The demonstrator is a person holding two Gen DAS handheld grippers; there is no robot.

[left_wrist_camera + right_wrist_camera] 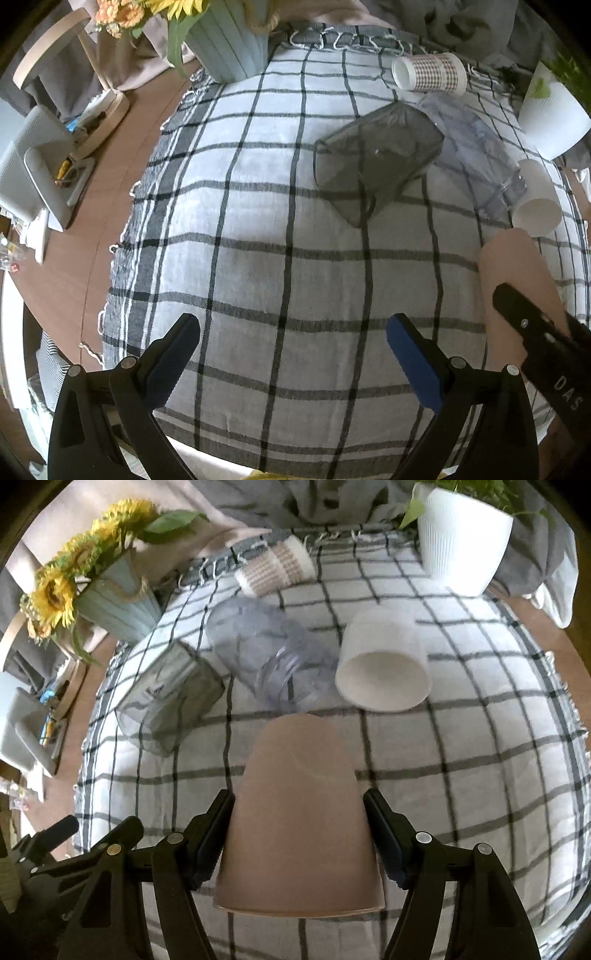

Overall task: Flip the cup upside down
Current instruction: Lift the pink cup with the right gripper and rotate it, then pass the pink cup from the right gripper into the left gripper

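Two grippers: the right gripper has a beige cup between its jaws; the left gripper is wide open with nothing in it.
Right jaws: the left pad seems to touch the cup wall, while a narrow gap shows at the right pad, so I cannot tell whether the grip is firm or just released.
Beige cup: wide rim toward the camera and low, narrower closed end pointing away, over the checked cloth; whether the rim rests on the cloth is unclear.
Left wrist view: the same beige cup shows at the right edge with the right gripper against it.
Other cups: a white cup, a clear plastic cup, a grey see-through cup and a patterned paper cup all lie on their sides farther back.
Progress, as a judgement: the beige cup looks turned or nearly turned mouth-down; what remains is to settle it on its rim and let go.
Surroundings: a sunflower pot and a white plant pot stand at the far corners.
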